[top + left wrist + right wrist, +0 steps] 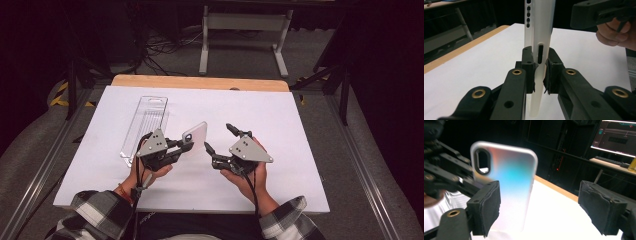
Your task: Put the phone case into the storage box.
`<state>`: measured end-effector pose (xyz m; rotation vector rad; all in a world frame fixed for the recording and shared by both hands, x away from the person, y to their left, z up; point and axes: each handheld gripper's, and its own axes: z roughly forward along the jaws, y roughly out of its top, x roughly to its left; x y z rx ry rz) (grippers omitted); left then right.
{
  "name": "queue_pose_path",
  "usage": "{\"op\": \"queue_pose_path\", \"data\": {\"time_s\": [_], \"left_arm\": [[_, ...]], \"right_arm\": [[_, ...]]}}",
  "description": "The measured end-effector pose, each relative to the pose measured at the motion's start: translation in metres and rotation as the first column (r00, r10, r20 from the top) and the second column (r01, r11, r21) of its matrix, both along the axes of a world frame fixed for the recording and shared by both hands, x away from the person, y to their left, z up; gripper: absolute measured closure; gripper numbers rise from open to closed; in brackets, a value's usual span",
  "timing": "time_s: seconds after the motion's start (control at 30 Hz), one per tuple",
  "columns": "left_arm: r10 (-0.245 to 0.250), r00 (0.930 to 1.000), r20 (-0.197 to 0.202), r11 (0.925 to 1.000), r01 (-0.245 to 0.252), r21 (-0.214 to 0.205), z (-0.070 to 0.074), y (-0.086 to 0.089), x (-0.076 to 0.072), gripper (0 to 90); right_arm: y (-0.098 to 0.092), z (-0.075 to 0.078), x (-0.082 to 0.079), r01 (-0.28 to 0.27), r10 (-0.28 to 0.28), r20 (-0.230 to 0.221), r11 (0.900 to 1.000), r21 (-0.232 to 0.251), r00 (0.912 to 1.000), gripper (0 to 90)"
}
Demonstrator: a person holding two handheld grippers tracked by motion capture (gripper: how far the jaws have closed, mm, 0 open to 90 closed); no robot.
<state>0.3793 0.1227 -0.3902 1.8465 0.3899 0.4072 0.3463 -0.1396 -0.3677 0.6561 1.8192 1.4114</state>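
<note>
Left gripper (pixel 539 72), lower centre of its view: jaws clamped on phone case (pixel 539 30), edge-on, long axis upright; right gripper (pixel 219 139), jaws apart, empty, just right of case

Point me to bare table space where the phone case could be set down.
Free: the white table right of the right gripper, out to its right edge, and the far strip below the wooden edge. Crowded: near left, where the clear plastic package lies beside the left gripper holding the phone case.
</note>
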Motion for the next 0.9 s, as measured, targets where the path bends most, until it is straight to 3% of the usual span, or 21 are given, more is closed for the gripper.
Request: {"op": "queue_pose_path", "data": {"time_s": [0.4, 0.9], "left_arm": [[-0.015, 0.9998, 0.013, 0.9998, 0.015, 0.012, 0.002, 0.002, -0.001, 81.1], [-0.025, 0.9995, 0.019, 0.9996, 0.025, 0.016, 0.006, 0.007, -0.002, 81.0]], "right_arm": [[-0.014, -0.017, 0.005, -0.011, 0.01, -0.015, 0.996, -0.089, 0.9998, 18.0], [-0.022, -0.034, 0.004, -0.013, 0.009, -0.033, 0.9918, -0.127, 0.9994, 16.8]]}}
